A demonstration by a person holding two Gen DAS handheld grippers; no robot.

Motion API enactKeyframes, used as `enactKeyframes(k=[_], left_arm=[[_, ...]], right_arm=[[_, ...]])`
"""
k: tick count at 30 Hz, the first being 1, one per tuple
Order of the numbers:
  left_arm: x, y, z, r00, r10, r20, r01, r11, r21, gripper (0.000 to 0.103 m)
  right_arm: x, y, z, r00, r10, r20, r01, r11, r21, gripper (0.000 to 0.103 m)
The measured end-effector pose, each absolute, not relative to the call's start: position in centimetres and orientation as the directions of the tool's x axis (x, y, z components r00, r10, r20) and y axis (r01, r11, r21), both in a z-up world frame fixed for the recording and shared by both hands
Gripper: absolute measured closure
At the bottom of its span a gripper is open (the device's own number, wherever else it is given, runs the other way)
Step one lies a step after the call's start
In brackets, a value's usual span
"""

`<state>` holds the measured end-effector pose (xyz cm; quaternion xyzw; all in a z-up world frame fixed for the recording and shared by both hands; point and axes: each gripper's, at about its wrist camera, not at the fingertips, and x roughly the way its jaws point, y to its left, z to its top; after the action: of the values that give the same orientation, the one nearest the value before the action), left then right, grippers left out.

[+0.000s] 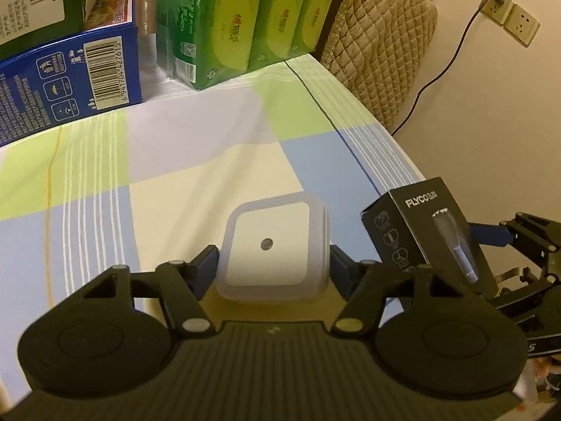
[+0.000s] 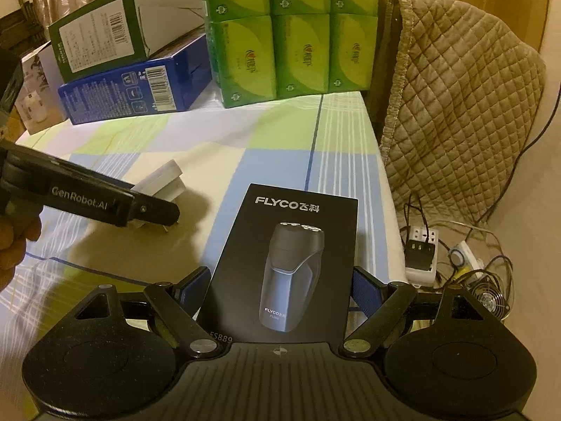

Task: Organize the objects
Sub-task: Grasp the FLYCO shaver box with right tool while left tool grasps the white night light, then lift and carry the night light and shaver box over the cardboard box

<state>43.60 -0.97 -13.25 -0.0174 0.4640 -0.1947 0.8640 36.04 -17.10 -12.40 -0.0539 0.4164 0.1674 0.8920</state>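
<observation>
A white square night light (image 1: 270, 245) with a small round sensor sits between the blue pads of my left gripper (image 1: 272, 263), which is shut on its two sides just above the checked tablecloth (image 1: 175, 161). The right wrist view shows the same light (image 2: 164, 180) tilted, its prongs pointing down behind a left finger. My right gripper (image 2: 280, 289) is shut on the long edges of a black FLYCO shaver box (image 2: 291, 263). Seen from the left wrist, that box (image 1: 420, 224) hangs at the table's right edge.
At the back stand green tissue packs (image 2: 280, 45), a blue box (image 2: 140, 84) and an open green-and-white box (image 2: 105, 31). To the right is a quilted chair cover (image 2: 463, 105). On the floor lie a power strip and cables (image 2: 420, 256). A person's hand (image 2: 14, 242) shows at left.
</observation>
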Motion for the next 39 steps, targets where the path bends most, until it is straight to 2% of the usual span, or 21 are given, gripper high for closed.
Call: enactKeyframes(k=[17, 30, 39], left_arm=[[34.9, 1.6, -8.8, 0.498, -0.271, -0.824, 0.193, 0.961, -0.199, 0.041], [21.5, 2.9, 0.3, 0.616, -0.213, -0.758, 0.156, 0.977, -0.148, 0.041], [13.7, 4.5, 4.5, 0.671, -0.185, -0.718, 0.121, 0.983, -0.140, 0.041]], right_arm=[[30.1, -16.3, -9.0, 0.575, 0.274, -0.771, -0.330, 0.940, 0.087, 0.022], [18.9, -16.0, -0.3, 0.619, 0.324, -0.715, -0.364, 0.925, 0.104, 0.022], [13.0, -14.8, 3.3, 0.634, 0.345, -0.692, -0.382, 0.918, 0.107, 0.022]])
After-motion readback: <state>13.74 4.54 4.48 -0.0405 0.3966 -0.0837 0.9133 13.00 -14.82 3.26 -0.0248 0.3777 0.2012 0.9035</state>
